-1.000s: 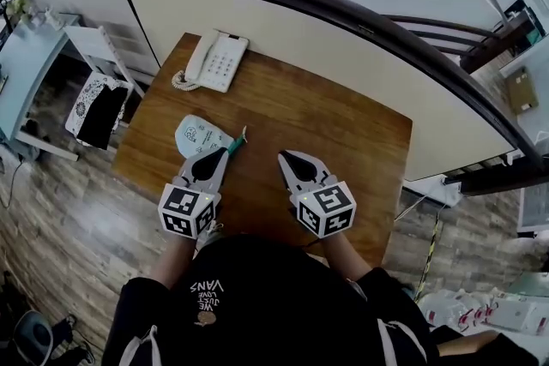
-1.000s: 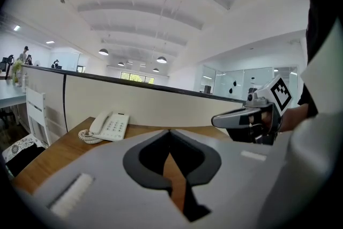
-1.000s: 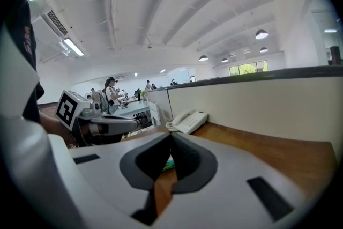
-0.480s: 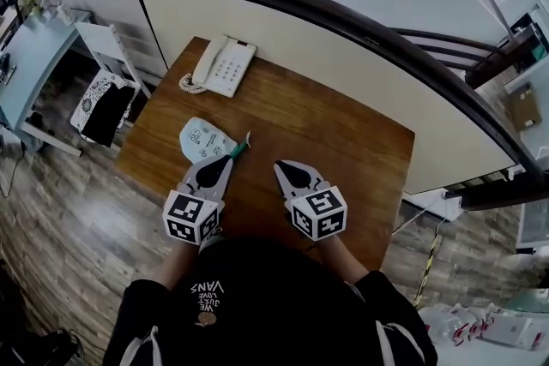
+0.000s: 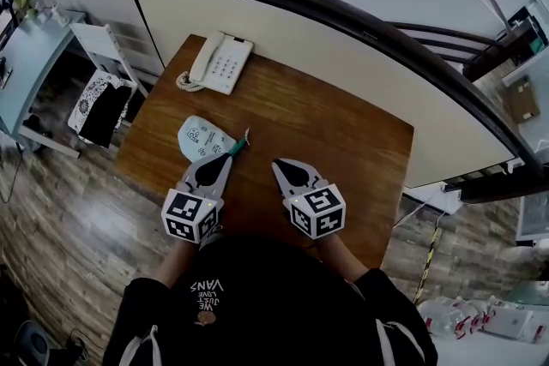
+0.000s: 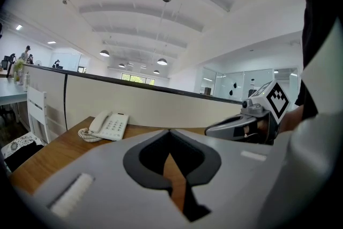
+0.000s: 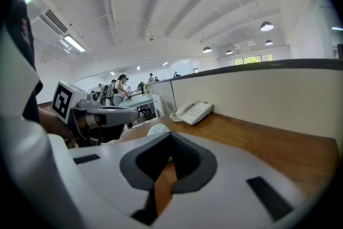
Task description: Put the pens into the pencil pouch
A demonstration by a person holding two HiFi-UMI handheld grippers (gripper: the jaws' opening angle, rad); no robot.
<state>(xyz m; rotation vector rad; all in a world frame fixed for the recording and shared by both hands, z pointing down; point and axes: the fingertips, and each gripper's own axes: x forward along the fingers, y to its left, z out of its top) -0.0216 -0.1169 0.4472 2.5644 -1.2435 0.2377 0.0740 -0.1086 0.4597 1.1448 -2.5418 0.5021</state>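
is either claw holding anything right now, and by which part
Nothing is held: the left claw and the right claw are both shut, with nothing between them.

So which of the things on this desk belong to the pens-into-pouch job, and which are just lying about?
Belongs to the job:
- pencil pouch, lying flat on the desk
- green pen beside the pouch, the only pen in sight
- left gripper and right gripper, both shut on nothing

Just lying about:
- telephone at the desk's far corner
- chair beyond the desk
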